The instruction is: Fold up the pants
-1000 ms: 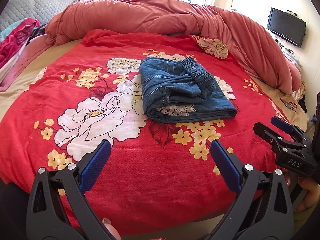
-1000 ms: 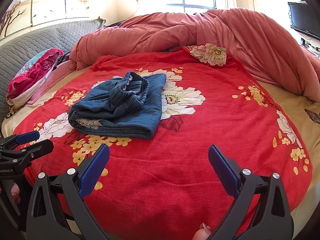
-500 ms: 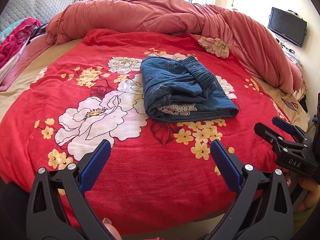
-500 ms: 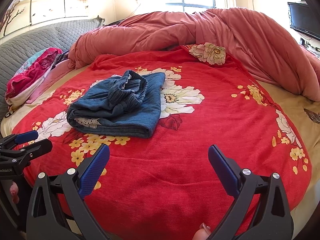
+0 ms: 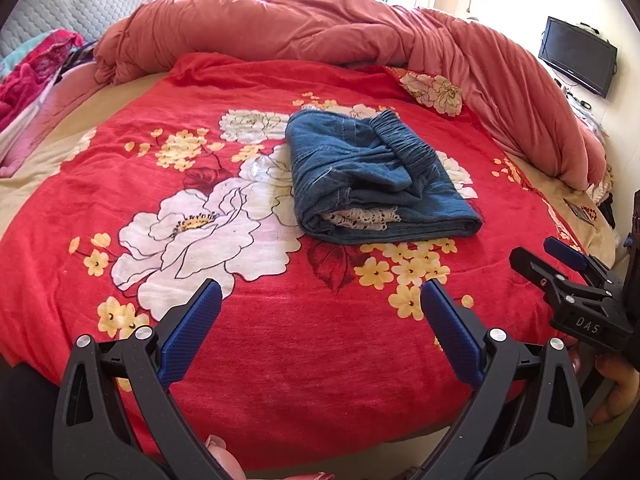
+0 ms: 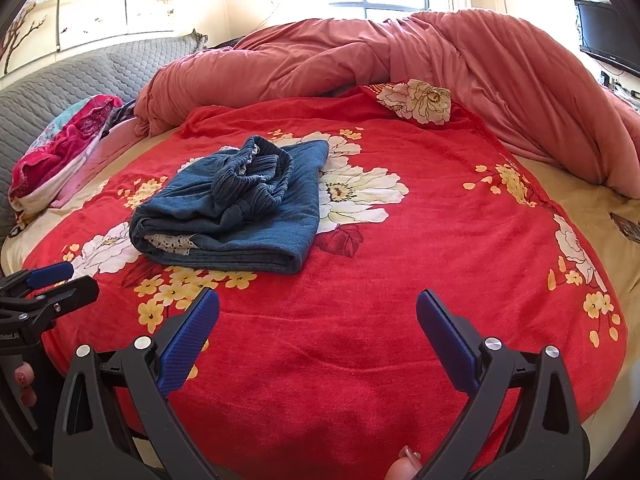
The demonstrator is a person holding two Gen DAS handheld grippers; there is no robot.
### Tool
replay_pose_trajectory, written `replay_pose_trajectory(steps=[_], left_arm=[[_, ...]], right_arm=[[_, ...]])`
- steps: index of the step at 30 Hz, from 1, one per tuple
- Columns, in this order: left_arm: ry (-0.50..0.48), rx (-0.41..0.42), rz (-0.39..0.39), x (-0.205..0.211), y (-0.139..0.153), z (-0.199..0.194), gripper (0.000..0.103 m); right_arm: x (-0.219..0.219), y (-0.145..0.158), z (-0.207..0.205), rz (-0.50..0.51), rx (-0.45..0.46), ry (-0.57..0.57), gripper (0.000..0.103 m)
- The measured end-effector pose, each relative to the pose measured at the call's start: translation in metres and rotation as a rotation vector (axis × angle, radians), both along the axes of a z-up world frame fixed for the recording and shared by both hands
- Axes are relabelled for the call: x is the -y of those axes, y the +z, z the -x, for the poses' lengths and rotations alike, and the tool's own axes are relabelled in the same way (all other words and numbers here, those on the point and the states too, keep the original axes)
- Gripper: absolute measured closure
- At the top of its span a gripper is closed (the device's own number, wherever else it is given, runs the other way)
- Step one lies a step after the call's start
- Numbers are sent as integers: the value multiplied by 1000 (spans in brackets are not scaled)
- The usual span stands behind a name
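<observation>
A round bed (image 5: pixel 36 176) is filling both views, and a red floral blanket (image 5: pixel 280 340) is covering most of its top. A salmon-pink duvet (image 5: pixel 304 28) is lying bunched along the far edge of the bed and curving down its right edge. The blue denim pants (image 5: pixel 372 184) are resting folded into a compact stack on the blanket, toward the far middle of the bed, with the elastic waistband lying on top and a strip of white lace showing at the near fold. The left gripper (image 5: pixel 320 312) is hovering over the near edge of the bed, its blue-padded jaws spread wide and gripping nothing. The right gripper (image 6: pixel 318 318) is hovering beside it at the same edge, likewise gaping wide and empty. Both are staying well apart from the pants.
</observation>
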State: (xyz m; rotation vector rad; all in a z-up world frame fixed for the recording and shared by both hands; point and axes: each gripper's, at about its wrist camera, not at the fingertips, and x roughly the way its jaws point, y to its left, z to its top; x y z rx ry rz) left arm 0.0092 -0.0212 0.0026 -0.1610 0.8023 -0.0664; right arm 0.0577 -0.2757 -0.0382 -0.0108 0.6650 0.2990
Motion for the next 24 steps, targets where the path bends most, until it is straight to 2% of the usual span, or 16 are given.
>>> replay_pose_trajectory(steps=[5,8,12,14,17,19,22,24], left_arm=[[33,-31,-39,-3,-2,-4,10],[68,-49,-89,-8,-3,-9,10],[80,-54,-54,-22,-3,-17,10],[97,-31,-36,-33,2,-20,10],[115,-28,-4,-69,11,-45,10],[176,-79,-40,-101,10,-73,10],[252,-150,-73,-160,2,-120,10],[253,-176,-73,-187,-6,-150,10]], right_arm=[[4,0,-6,2,-10,-18,5],[10,0,-12,3,-16,-37,5],[24,3,-24,12,-24,-80,5],[38,6,-36,19,-25,-120,5],[70,13,-61,44,-21,-207,5],[96,16,-85,91,-27,-286,5],[157,15,-138,121,-90,-417,5],[193,10,-171,156,-119,-494,5]])
